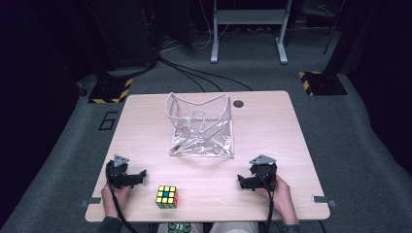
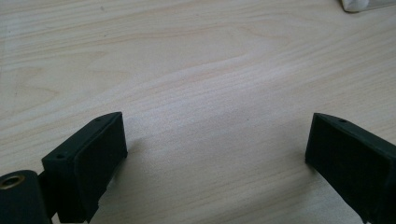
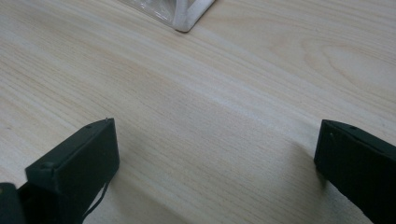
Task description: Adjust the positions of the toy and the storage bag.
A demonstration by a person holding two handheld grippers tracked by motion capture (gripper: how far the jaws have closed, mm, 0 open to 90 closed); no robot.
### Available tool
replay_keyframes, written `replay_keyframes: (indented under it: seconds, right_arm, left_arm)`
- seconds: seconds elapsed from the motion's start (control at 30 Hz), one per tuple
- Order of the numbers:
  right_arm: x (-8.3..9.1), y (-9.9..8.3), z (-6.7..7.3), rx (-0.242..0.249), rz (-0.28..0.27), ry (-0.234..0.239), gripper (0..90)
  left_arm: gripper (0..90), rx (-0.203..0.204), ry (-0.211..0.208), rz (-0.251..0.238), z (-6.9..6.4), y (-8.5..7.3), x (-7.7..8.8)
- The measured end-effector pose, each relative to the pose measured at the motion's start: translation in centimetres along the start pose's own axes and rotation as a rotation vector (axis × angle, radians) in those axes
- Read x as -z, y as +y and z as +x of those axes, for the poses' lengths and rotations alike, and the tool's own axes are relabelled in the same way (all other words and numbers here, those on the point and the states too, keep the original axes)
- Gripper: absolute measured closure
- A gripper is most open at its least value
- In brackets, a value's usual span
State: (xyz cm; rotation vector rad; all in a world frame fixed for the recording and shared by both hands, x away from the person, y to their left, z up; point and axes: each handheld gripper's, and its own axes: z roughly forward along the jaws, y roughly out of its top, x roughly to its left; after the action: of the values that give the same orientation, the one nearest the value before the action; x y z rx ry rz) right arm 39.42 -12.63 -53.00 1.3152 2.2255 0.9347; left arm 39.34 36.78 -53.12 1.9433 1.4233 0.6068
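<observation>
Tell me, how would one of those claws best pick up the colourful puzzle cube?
Grip the puzzle cube across two opposite flat side faces, probably coming straight down from above. It sits flat on the table with room all round, closest to the open left claw.

Clear bag [image 3: 180,11] cut off at frame top

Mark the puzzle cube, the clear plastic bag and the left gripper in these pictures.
puzzle cube [image 1: 166,195], high view, centre of its top face.
clear plastic bag [image 1: 201,141], high view, its flat lower panel.
left gripper [image 1: 142,174], high view, between the tips of its open jaws.
</observation>
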Motion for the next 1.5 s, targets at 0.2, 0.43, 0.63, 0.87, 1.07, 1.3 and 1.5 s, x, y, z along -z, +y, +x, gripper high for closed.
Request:
replay_keyframes:
  seconds: [0.2,0.43,0.63,0.87,1.07,1.3,1.5]
  right_arm:
    - [0.10,-0.13,0.06,0.003,-0.006,-0.006,0.0]
    - [0.22,-0.26,0.08,0.009,-0.007,-0.004,0.0]
    - [0.30,-0.29,0.34,0.029,-0.015,-0.016,0.0]
    - [0.29,-0.26,0.43,0.030,-0.012,-0.011,0.0]
    - [0.22,-0.21,0.31,0.026,-0.009,-0.001,0.2]
    - [0.19,-0.19,0.31,0.019,-0.006,0.005,0.2]
    - [0.18,-0.18,0.28,0.016,-0.006,0.010,0.3]
  left_arm:
    - [5.3,0.001,0.002,-0.001,-0.02,-0.01,0.01]
    - [5.3,0.004,0.005,0.000,0.01,-0.01,0.01]
    - [5.3,0.004,0.013,-0.001,0.01,-0.03,0.03]
    - [5.4,0.009,0.012,-0.002,0.01,-0.04,0.03]
    - [5.4,0.009,0.012,-0.002,0.01,-0.04,0.02]
    - [5.5,0.009,0.012,-0.001,0.01,-0.03,0.03]
    - [5.5,0.011,0.012,-0.001,0.00,-0.03,0.03]
